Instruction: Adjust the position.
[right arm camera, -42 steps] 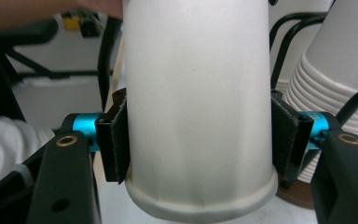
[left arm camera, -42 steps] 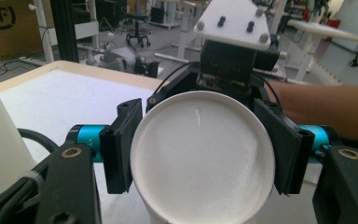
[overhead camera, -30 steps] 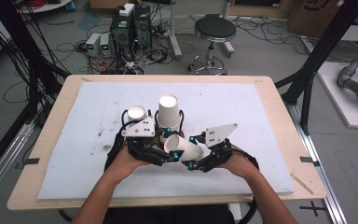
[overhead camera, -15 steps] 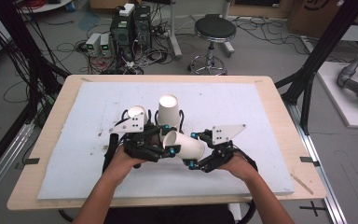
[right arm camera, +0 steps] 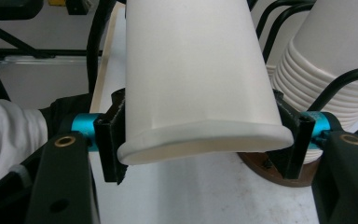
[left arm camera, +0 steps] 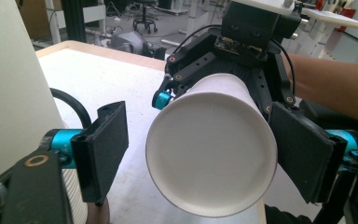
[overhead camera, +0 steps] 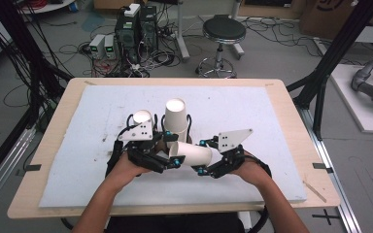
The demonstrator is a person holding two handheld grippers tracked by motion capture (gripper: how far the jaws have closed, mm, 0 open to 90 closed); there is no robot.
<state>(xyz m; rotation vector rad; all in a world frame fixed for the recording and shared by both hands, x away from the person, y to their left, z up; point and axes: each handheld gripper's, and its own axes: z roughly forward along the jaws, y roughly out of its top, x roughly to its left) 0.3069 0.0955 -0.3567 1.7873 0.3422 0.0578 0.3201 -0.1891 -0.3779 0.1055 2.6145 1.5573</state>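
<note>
My right hand-held gripper (right arm camera: 200,154) is clamped on the paper cup (right arm camera: 191,70); the left hand-held gripper (left arm camera: 205,158) has just opened around its base. Squeeze harder and the rim crumples.

In the high view the left tool (overhead camera: 167,158) and the person's left hand (overhead camera: 126,167) cover the foot of the cup stack (overhead camera: 176,115) — its base cannot be made out. The lying paper cup (overhead camera: 192,154) has its rim end hidden by the right tool (overhead camera: 209,160). In the left gripper view that cup (left arm camera: 212,149) blocks the tabletop (left arm camera: 93,79) behind it, and the stack at left is cut off by the picture's edge. In the right gripper view the cup's (right arm camera: 196,84) closed end runs out past the top edge — the dark round base (right arm camera: 261,169) under the stack shows in part.
</note>
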